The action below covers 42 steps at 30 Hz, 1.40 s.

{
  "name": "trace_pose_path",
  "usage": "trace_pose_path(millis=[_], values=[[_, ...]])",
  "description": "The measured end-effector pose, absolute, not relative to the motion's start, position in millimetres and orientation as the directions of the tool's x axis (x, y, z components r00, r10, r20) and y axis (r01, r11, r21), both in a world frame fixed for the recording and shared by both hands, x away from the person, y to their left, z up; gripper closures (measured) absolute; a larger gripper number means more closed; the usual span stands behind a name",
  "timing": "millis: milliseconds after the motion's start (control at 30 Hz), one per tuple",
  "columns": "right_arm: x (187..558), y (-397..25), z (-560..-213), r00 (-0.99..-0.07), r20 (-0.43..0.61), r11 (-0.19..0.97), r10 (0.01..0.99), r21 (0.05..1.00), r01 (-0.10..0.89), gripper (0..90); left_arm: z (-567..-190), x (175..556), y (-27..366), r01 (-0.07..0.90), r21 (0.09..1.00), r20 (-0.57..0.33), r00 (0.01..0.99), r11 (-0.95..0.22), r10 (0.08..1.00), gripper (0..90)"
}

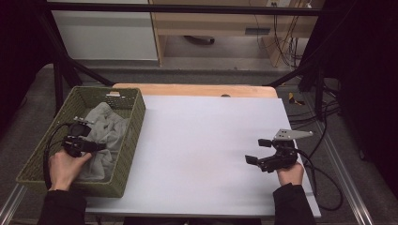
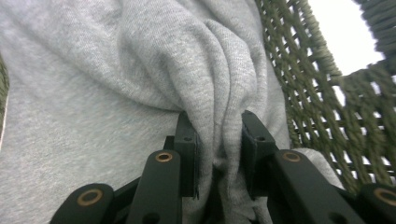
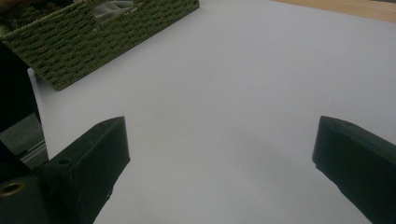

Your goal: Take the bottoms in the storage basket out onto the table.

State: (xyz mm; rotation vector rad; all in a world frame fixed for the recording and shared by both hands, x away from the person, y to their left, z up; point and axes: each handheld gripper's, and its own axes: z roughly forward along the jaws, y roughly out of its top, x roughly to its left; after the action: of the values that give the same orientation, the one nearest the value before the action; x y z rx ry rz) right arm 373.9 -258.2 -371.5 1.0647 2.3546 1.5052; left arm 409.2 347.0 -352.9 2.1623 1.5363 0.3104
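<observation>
A grey knit cloth lies crumpled inside a green woven basket at the left of the table. My left gripper reaches into the basket and is shut on a raised fold of the cloth. In the left gripper view the fold of grey cloth is pinched between the two jaws of the left gripper, close to the basket wall. My right gripper hovers open over the white sheet at the right. In the right gripper view the right gripper has wide-spread jaws with nothing between them.
A white sheet covers most of the wooden table. The basket stands off to the far left in the right gripper view. Black frame bars and cables run around the table's sides.
</observation>
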Motion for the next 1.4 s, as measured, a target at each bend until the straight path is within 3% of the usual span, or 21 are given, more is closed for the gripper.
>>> trace_pose_path(millis=[1400], values=[[373.5, -260.4, -370.8, -0.734, 0.246, 0.233, 0.633, 0.844, 0.484, 4.3, -320.1, 392.4, 355.7, 0.779, 0.576, -0.089, 0.359, -0.246, 0.929, 72.4]])
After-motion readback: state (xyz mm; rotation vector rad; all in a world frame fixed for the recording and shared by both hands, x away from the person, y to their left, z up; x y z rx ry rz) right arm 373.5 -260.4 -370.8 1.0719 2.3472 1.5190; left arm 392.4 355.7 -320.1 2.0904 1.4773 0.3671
